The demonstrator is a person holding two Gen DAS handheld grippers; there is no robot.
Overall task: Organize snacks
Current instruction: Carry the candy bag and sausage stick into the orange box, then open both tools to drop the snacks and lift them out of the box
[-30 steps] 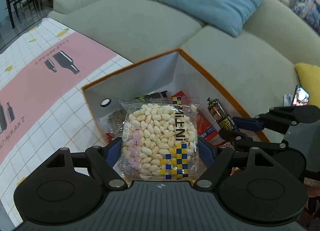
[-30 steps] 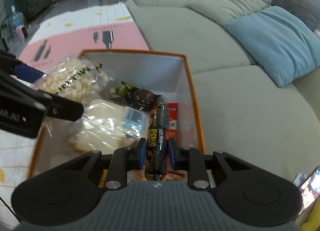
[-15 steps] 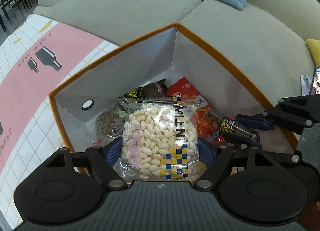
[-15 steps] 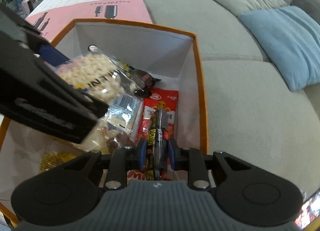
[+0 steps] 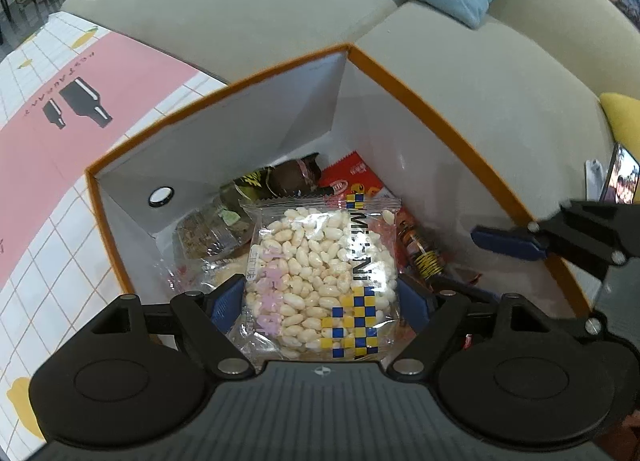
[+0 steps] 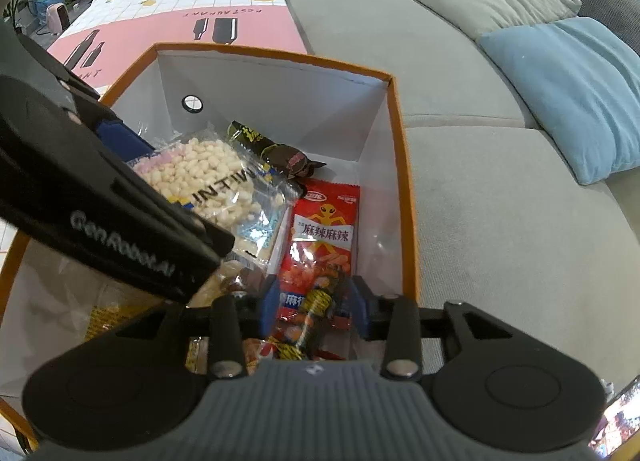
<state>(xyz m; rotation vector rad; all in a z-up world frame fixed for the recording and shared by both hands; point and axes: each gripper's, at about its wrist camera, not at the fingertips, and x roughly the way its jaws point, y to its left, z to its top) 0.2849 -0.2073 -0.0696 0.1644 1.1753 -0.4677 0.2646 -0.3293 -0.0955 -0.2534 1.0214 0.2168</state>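
An orange-rimmed white box stands against the sofa with several snacks inside. My left gripper is shut on a clear bag of puffed rice, held low inside the box; the bag also shows in the right wrist view. My right gripper has its jaws parted around a dark sausage stick that lies on a red spicy snack packet. The stick also shows in the left wrist view. A dark wrapped snack lies at the box's far end.
A grey sofa runs behind and right of the box, with a blue cushion. A pink and white checked tablecloth lies left of the box. A phone lies on the sofa at right.
Both grippers have moved down into the box with their snacks. The right gripper's jaws have opened and the sausage stick now lies on the red packet. The left still holds the rice bag.
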